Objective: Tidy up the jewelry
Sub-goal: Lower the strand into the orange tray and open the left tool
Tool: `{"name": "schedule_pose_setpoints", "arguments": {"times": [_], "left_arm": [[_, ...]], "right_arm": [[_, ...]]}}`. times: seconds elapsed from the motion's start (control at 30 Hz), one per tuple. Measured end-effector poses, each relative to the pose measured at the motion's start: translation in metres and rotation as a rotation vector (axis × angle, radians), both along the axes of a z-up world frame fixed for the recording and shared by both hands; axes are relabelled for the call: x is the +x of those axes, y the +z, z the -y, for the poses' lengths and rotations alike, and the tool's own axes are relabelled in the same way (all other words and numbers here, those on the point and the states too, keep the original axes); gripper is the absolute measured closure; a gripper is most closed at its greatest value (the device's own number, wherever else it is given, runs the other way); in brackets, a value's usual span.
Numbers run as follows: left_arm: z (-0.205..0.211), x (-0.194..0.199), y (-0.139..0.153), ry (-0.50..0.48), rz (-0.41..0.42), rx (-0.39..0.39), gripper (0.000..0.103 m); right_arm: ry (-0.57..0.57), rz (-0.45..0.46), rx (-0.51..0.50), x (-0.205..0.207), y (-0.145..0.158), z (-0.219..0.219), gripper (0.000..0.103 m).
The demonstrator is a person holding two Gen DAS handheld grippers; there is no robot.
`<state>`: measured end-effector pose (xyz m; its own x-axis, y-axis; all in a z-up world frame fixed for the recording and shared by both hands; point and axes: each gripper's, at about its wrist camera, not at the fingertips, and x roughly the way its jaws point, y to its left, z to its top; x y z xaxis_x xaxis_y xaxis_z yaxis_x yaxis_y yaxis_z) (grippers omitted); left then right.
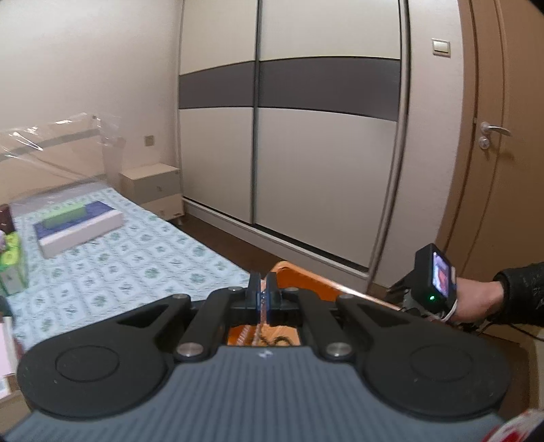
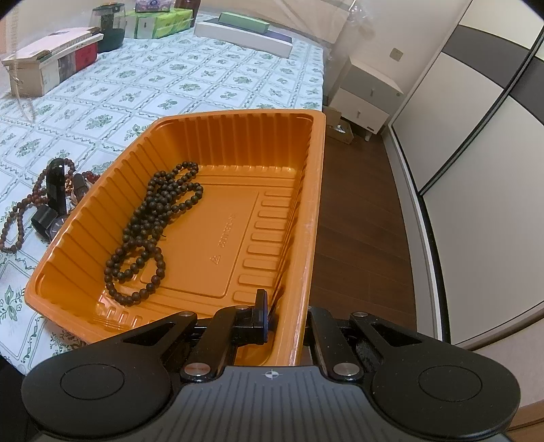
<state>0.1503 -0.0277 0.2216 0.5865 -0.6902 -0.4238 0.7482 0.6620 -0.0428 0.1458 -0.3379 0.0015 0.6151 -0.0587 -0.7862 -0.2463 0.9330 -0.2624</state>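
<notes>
An orange plastic tray [image 2: 238, 114] lies on the bed with its right side over the bed's edge. A string of dark beads [image 2: 153, 231] lies coiled inside it. My right gripper [image 2: 287, 316] is shut on the tray's right wall, one finger inside and one outside. Left of the tray lie brown beads [image 2: 20, 210], a black bangle [image 2: 56, 183] and a watch [image 2: 54, 222]. My left gripper [image 1: 261, 289] is raised above the tray [image 1: 306, 278], shut on a thin pale strand [image 1: 261, 316] that hangs down towards it. What kind of piece the strand is I cannot tell.
The bed's patterned sheet [image 2: 204, 78] carries boxes [image 2: 51, 57], green tissue packs [image 2: 163, 20], a dark jar [image 2: 108, 23] and a flat white box [image 1: 81, 227]. A nightstand [image 2: 363, 98], wood floor [image 2: 357, 210], a sliding wardrobe [image 1: 289, 136] and a door [image 1: 493, 129] lie beyond. A hand [image 1: 476, 299] is at right.
</notes>
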Motion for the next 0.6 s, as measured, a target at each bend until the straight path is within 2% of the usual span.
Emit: {"name": "schedule_pose_setpoints", "arguments": {"times": [0.23, 0.6], "left_arm": [[0.054, 0.015, -0.023, -0.072, -0.065, -0.022, 0.101], [0.119, 0.029, -0.077, -0.141, -0.161, 0.024, 0.101]], "right_arm": [[0.002, 0.000, 0.001, -0.001, 0.001, 0.000, 0.098], [0.003, 0.001, -0.002, -0.001, 0.002, -0.001, 0.098]]}}
